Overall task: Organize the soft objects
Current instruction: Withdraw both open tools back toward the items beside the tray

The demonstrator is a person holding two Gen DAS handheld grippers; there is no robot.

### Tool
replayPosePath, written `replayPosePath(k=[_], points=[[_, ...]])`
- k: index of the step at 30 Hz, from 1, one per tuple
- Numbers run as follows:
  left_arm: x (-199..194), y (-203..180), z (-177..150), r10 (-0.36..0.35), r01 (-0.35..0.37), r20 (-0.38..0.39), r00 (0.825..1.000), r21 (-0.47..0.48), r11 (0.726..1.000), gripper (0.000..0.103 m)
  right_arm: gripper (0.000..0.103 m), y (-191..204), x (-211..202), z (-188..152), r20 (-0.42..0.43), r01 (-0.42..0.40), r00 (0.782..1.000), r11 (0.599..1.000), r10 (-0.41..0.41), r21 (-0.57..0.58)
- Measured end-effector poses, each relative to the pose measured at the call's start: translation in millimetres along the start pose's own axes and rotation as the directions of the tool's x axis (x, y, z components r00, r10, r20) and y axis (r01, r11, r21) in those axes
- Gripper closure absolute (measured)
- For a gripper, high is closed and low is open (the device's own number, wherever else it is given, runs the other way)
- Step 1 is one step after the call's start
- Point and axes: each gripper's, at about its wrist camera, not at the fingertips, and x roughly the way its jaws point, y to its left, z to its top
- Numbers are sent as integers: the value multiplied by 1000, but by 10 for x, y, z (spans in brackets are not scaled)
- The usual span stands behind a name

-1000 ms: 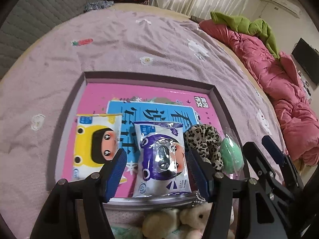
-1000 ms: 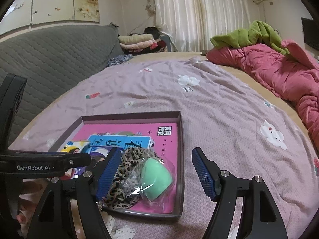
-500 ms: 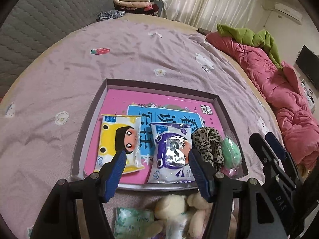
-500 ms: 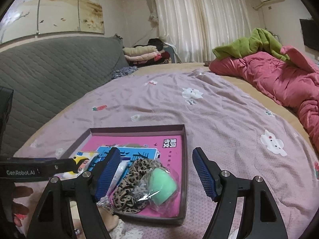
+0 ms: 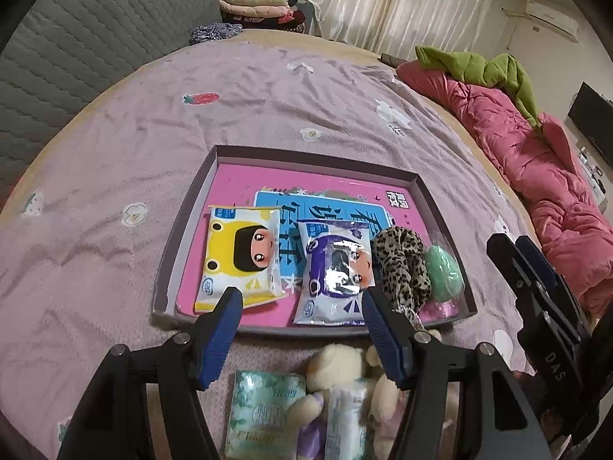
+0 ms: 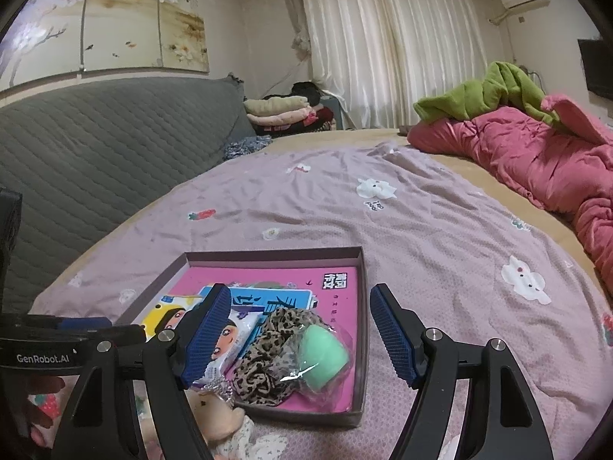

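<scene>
Left wrist view: the shallow grey cardboard tray (image 5: 436,207) is being seen from farther back than a second ago; the left gripper (image 5: 299,322), fingers spread and empty, is being withdrawn above the cream plush toy (image 5: 337,364) just outside the tray.

Right wrist view: the right gripper (image 6: 295,326) is being lifted too, fingers spread, nothing pinched; the green sponge in clear wrap (image 6: 322,356) is lying inside the tray, so another pick is probably being prepared.

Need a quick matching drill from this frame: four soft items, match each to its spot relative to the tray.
Items:
1. yellow tissue pack
2. leopard scrunchie
3. green sponge
4. plush toy

Places:
A. outside the tray, on the bedsheet by its near rim
B. in the tray, right end
C. in the tray, left end
D. in the tray, between the purple tissue pack and the sponge

Pairs: 1-C, 2-D, 3-B, 4-A
</scene>
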Motion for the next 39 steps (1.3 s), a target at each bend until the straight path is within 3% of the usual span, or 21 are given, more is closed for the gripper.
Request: replayPosePath(k=[7, 19, 29, 39], points=[[-81, 16, -104, -17, 17, 7, 1000, 1, 1000, 39, 27, 97, -267, -76, 15, 5, 1000, 999, -5, -43], [-312, 82, -292, -20, 19, 29, 999, 33, 999, 39, 27, 298, -523, -137, -28, 29, 999, 998, -30, -50], [-465, 303, -488, -60, 60, 21, 998, -19, 998, 39, 27, 454, -725, -231, -75, 66, 995, 996, -70, -63], [-739, 315, -605, -44, 44, 44, 998, 5, 999, 39, 27, 587, -971, -285, -82, 79, 993, 993, -86, -87]])
